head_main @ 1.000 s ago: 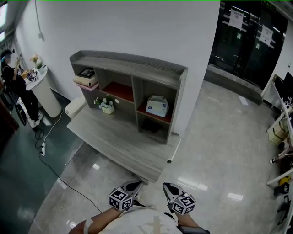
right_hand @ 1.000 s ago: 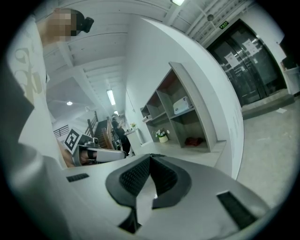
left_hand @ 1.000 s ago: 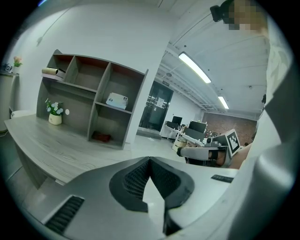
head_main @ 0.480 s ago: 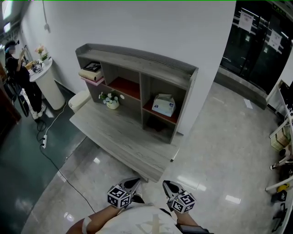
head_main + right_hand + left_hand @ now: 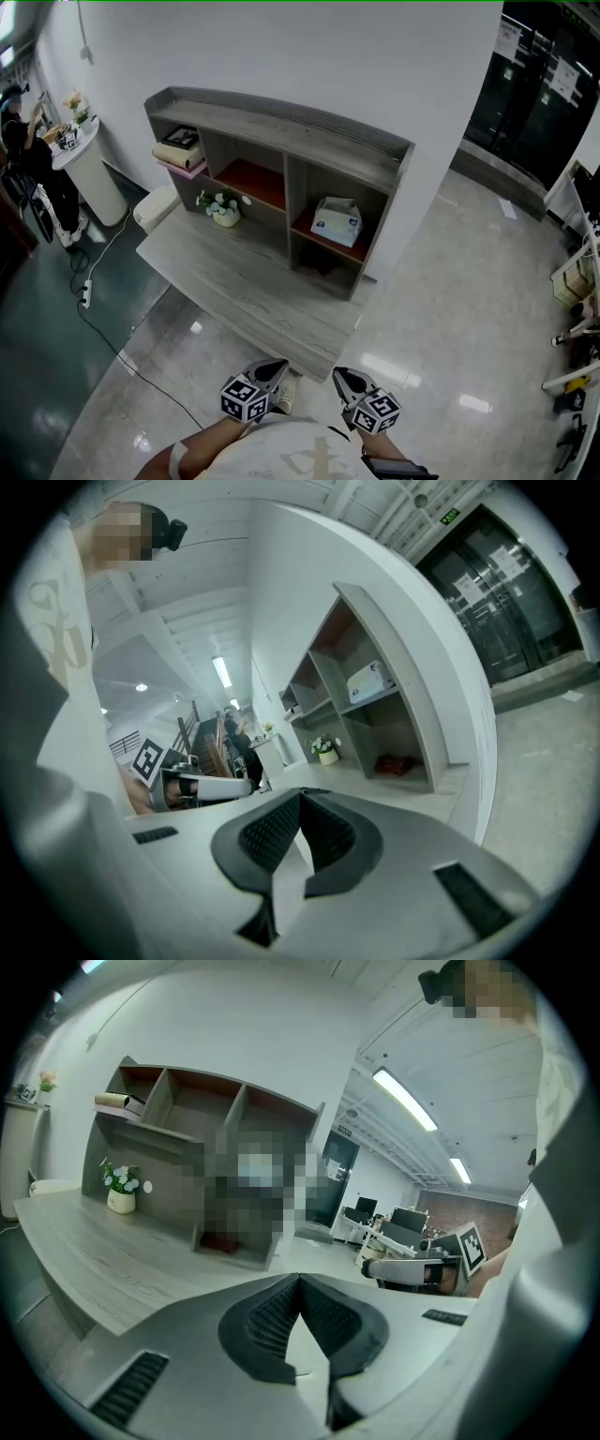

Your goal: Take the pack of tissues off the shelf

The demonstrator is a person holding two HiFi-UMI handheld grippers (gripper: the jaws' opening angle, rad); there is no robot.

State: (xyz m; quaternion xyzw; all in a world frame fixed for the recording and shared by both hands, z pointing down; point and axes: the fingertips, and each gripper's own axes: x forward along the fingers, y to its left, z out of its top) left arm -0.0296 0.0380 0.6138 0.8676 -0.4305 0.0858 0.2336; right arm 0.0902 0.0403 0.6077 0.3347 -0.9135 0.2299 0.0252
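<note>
Shelf (image 5: 281, 117) sits further right in our view than before. Left gripper (image 5: 272, 373) and right gripper (image 5: 345, 380) are closed and empty. If they stay unopened, we'd shove the pack of tissues (image 5: 337, 222) back

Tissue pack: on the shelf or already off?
On the shelf. The tissue pack sits in the upper right compartment of the shelf, on a red board; left gripper and right gripper, shut, empty, far from it.

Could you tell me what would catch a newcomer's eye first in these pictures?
The grey shelf unit against the white wall stands out first, with the white pack of tissues on a red board in its right compartment. A pot of white flowers stands further left, and the left tongs and right tongs, both shut and empty, show at the head view's bottom.
</note>
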